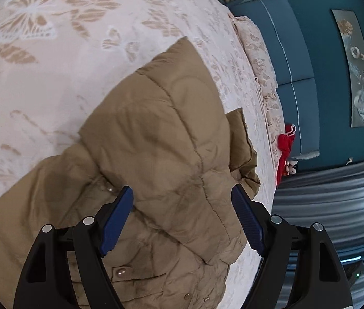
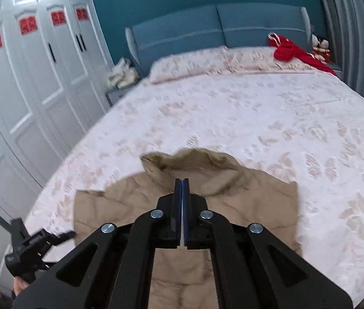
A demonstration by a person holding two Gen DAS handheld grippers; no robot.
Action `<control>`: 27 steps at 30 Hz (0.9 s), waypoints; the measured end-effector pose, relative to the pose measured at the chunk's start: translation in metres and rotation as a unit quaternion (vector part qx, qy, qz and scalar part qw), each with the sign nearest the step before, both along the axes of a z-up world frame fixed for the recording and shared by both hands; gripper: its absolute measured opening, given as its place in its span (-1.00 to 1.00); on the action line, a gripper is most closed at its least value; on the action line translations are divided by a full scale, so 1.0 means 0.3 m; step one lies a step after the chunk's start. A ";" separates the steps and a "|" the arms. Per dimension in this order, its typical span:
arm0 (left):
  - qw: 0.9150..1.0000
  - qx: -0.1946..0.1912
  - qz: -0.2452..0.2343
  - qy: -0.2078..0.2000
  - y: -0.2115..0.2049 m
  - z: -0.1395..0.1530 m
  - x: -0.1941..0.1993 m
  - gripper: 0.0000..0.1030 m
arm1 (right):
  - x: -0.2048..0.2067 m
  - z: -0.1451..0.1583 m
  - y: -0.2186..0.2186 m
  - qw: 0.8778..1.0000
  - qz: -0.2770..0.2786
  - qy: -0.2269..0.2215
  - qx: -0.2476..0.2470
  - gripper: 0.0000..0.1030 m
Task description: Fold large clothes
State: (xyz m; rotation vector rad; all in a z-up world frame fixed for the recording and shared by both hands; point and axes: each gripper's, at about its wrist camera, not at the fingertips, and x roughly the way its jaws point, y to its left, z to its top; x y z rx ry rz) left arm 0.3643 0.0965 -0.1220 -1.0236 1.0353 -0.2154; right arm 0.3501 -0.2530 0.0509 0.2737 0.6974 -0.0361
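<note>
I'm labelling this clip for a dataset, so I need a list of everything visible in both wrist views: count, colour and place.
jacket: one, tan quilted, lying on the near part of the bed
bedspread: one, pale pink with beige leaf and butterfly pattern, covering the bed
pillows: at least two, same floral fabric, against the headboard
headboard: one, blue padded, at the far end of the bed
red garment: one, red, on the pillow end
dolls: apparently two, red and white, beside the headboard
wardrobe: one, white with red door decals, beside the bed
curtains: grey, along the wall
wall art: one panel, silver-grey, on the teal wall
left gripper: open, over the jacket
right gripper: shut, nothing between its pads
</note>
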 end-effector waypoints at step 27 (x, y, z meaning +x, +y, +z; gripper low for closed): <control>0.998 0.051 0.034 0.015 0.002 -0.047 0.020 0.47 | 0.054 0.046 -0.132 0.999 -0.005 -0.018 0.034 -0.97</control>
